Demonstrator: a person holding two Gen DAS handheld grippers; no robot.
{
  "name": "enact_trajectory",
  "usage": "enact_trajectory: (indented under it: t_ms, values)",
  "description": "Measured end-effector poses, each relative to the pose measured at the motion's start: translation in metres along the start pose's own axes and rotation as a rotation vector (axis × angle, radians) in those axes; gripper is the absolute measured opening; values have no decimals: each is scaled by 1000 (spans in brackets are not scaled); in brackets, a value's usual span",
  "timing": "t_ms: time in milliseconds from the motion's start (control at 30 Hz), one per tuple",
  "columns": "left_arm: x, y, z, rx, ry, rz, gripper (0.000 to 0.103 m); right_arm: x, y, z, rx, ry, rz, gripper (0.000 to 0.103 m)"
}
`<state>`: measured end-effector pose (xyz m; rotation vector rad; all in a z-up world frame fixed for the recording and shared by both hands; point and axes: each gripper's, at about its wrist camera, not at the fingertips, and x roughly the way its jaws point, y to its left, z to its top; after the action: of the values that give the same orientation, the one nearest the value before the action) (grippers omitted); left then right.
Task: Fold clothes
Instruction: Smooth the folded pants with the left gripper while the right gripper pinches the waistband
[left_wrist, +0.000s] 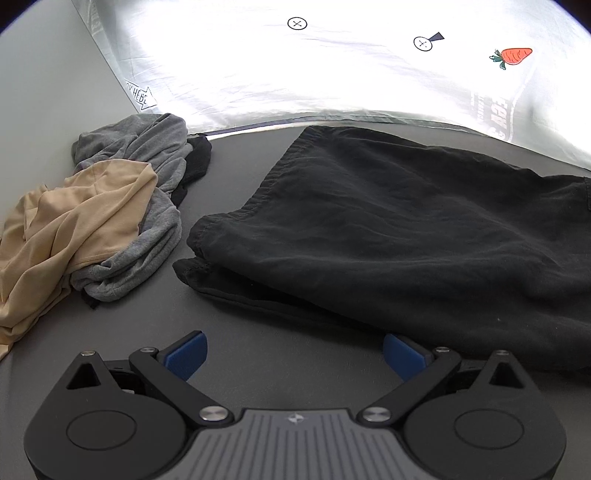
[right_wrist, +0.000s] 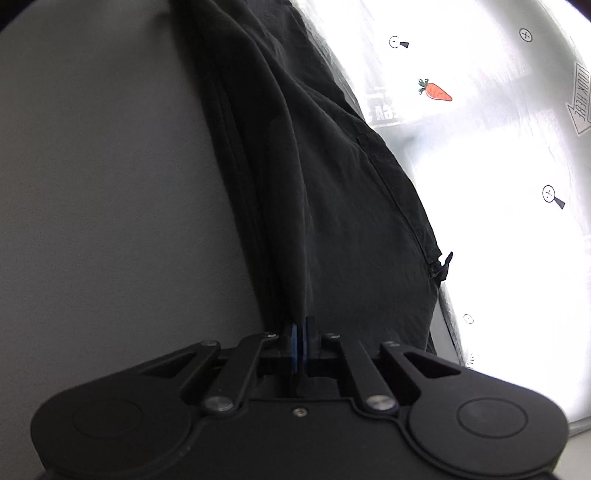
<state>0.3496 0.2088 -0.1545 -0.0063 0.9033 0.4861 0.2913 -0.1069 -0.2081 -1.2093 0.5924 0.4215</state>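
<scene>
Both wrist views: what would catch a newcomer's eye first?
The black garment spread across the dark table, with the right gripper shut on its edge. Behind it glares a bright white sheet bearing a carrot print; a beige and grey clothes heap sits left.

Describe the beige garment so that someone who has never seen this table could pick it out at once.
Start at the dark grey table with the shiny white printed sheet along its far edge. Left of the large flat black garment lies a crumpled heap. The beige garment is its nearest, topmost layer, draped over the heathered grey garment; it alone is pale tan and smooth.
</scene>
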Motion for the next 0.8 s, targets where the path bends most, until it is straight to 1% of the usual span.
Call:
enact_trajectory:
  t_ms: [100,167,233,300,333,367,400,467,500,633,667,700,733,767,800]
  values:
    - [-1,15,3,-78,11,-13,101,1,13,-9,-76,5,-17,4]
    - [-6,29,8,-139,2,-31,101,0,15,-7,-87,16,-33,10]
    - [-11,46,15,-203,-15,-60,100,-7,4,-1,-3,26,2,31]
    - [-13,66,24,-281,-29,-93,98,-17,-12,5,130,25,53,40]
    - [-9,74,29,-315,-29,-111,95,-21,-18,8,193,24,73,42]
    - [-6,83,35,-349,-29,-129,88,-25,-24,12,251,26,86,43]
    - [-2,91,40,-382,-28,-148,85,-28,-29,15,299,29,95,43]
    - [12,102,53,-424,-14,-190,70,-28,-34,22,358,45,92,43]
    - [22,106,58,-436,0,-210,69,-27,-35,25,377,54,87,44]
    - [68,108,73,-462,112,-208,68,-20,-39,42,442,104,63,44]
    - [75,109,74,-482,117,-219,68,-19,-41,46,461,113,58,44]
    - [79,109,75,-501,108,-234,62,-19,-43,49,478,119,53,44]
    - [80,109,76,-515,78,-229,18,-19,-44,51,494,126,47,44]
    - [79,108,79,-510,64,-220,6,-19,-43,54,512,136,39,44]
    - [73,107,81,-510,42,-220,6,-19,-43,57,526,146,33,44]
